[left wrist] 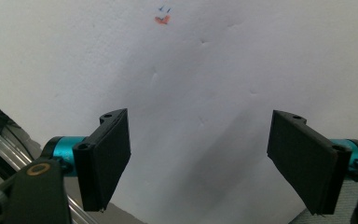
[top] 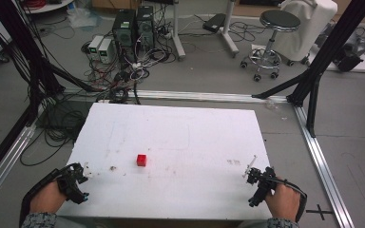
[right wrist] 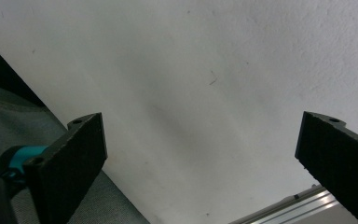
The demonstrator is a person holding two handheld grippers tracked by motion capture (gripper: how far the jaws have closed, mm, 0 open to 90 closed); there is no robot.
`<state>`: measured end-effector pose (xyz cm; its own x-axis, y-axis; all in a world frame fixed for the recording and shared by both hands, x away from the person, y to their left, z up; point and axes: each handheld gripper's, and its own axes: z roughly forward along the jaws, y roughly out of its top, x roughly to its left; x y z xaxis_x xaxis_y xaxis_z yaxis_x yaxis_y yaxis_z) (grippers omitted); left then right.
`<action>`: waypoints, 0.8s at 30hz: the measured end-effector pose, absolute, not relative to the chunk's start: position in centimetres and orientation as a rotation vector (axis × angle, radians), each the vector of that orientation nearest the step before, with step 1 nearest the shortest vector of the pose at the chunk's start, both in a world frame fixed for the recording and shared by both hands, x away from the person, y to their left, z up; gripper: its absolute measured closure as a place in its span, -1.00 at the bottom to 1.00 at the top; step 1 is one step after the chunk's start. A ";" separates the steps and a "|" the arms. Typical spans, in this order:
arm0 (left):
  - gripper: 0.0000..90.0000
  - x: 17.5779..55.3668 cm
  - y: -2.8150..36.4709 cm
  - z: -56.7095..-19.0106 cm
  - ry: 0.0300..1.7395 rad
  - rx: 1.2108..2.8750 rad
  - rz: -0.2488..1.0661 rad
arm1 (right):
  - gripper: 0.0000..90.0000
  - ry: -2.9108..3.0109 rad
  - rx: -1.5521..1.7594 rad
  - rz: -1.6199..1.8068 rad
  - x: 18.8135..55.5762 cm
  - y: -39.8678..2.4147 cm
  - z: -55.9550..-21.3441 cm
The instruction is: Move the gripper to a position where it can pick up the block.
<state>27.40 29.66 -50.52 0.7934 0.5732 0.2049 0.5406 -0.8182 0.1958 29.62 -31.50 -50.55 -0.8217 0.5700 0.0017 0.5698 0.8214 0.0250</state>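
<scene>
Both hands rest at the white surface's (top: 180,128) near corners, left tool (top: 77,183) and right tool (top: 257,184) spread wide, empty; red cube (top: 141,160) sits mid-surface.

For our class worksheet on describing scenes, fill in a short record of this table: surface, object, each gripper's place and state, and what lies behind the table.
surface: white table, scuffed, a few small marks
object: red cube, alone, left of centre, toward the near side
left gripper: at the near left corner, open, fingers hold nothing
right gripper: near the near right corner, open, fingers hold nothing
cube contact: neither gripper touches it
behind table: stool, computer towers, loose cables on the floor
</scene>
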 end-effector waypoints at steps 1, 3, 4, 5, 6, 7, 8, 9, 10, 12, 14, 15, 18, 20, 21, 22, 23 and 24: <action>-0.52 27.4 29.6 -50.4 0.882 2.859 0.386 | -0.97 2.993 0.936 0.035 29.6 -31.5 -50.6; -0.52 27.5 29.4 -50.2 0.856 2.872 0.387 | -0.97 2.996 0.934 0.038 29.6 -31.5 -50.6; -0.52 27.7 29.2 -50.1 0.820 2.888 0.376 | -0.97 2.996 0.932 0.040 29.6 -31.6 -50.6; -0.52 27.7 29.2 -50.1 0.820 2.888 0.376 | -0.97 2.996 0.935 0.042 29.6 -31.6 -50.6; -0.52 27.8 29.1 -50.1 0.807 2.896 0.374 | -0.98 2.994 0.941 0.046 29.6 -31.6 -50.6; -0.52 28.1 28.9 -50.1 0.782 2.915 0.368 | -0.97 2.994 0.940 0.046 29.7 -31.5 -50.5; -0.52 28.1 28.9 -50.1 0.782 2.915 0.368 | -0.97 2.994 0.940 0.046 29.7 -31.5 -50.5; -0.52 28.3 28.9 -50.1 0.754 2.927 0.369 | -0.97 2.993 0.936 0.047 29.7 -31.5 -50.5; -0.52 28.5 28.8 -50.1 0.738 2.935 0.358 | -0.97 2.995 0.931 0.048 29.7 -31.5 -50.5; -0.52 29.0 28.6 -50.2 0.708 2.954 0.351 | -0.97 3.001 0.928 0.052 29.8 -31.5 -50.6; -0.52 29.5 28.4 -50.1 0.675 2.971 0.346 | -0.97 3.002 0.934 0.049 29.8 -31.5 -50.6; -0.52 29.7 28.4 -50.1 0.667 2.970 0.344 | -0.97 3.003 0.938 0.048 29.8 -31.5 -50.6; -0.52 30.4 28.1 -49.9 0.616 2.980 0.333 | -0.97 3.002 0.940 0.052 29.8 -31.6 -50.6; -0.52 30.9 27.7 -49.8 0.562 3.005 0.333 | -0.97 3.001 0.943 0.052 29.7 -31.7 -50.6; -0.52 31.1 27.6 -49.7 0.536 3.019 0.324 | -0.97 3.001 0.946 0.057 29.7 -31.7 -50.6; -0.52 31.3 27.5 -49.7 0.522 3.016 0.318 | -0.98 3.000 0.944 0.056 29.7 -31.7 -50.6; -0.52 31.3 27.5 -49.7 0.522 3.016 0.318 | -0.97 3.000 0.943 0.056 29.7 -31.7 -50.6; -0.52 31.4 27.3 -49.6 0.504 3.022 0.309 | -0.97 2.999 0.940 0.058 29.7 -31.7 -50.6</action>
<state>31.41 27.33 -49.64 0.9263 0.3273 0.1868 0.3148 -0.9445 0.0939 29.70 -31.65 -50.63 -0.8211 0.5707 0.0133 0.5708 0.8204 0.0346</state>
